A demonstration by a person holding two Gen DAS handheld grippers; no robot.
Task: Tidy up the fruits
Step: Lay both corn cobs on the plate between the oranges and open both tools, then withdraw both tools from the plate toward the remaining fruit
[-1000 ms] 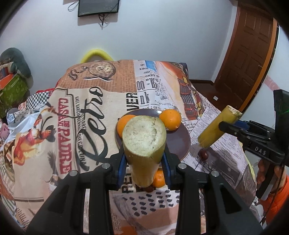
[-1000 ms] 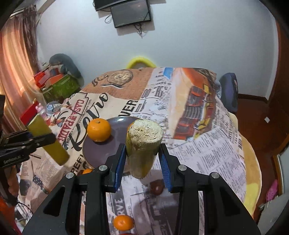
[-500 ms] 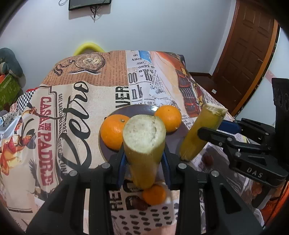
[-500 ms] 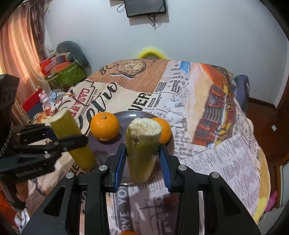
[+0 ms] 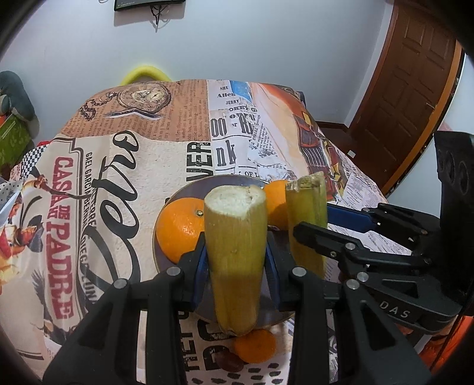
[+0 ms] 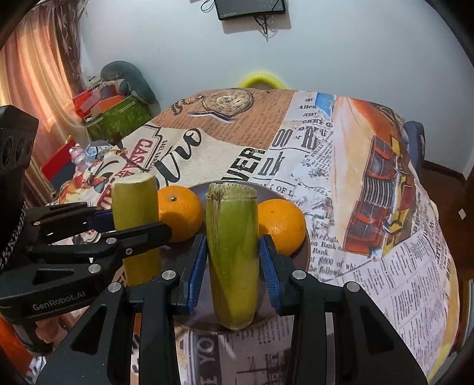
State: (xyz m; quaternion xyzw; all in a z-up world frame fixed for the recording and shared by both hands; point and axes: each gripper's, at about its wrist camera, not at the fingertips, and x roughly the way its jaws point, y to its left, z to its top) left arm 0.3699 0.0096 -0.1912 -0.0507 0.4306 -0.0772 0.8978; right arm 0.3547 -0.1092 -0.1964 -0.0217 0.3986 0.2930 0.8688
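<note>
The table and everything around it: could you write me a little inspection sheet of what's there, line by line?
Surface: table under a newspaper-print cloth.
Job's things: dark plate holding two oranges; a small orange and a dark brown fruit lie on the cloth off the plate.
Grippers: left gripper shut on one sugarcane piece; right gripper shut on another sugarcane piece; both held upright over the plate.
Clutter: green box and a grey plush toy beside the table.
Cables: cords dangle under the wall screen.
Surroundings: white wall, wooden door, curtain.
</note>
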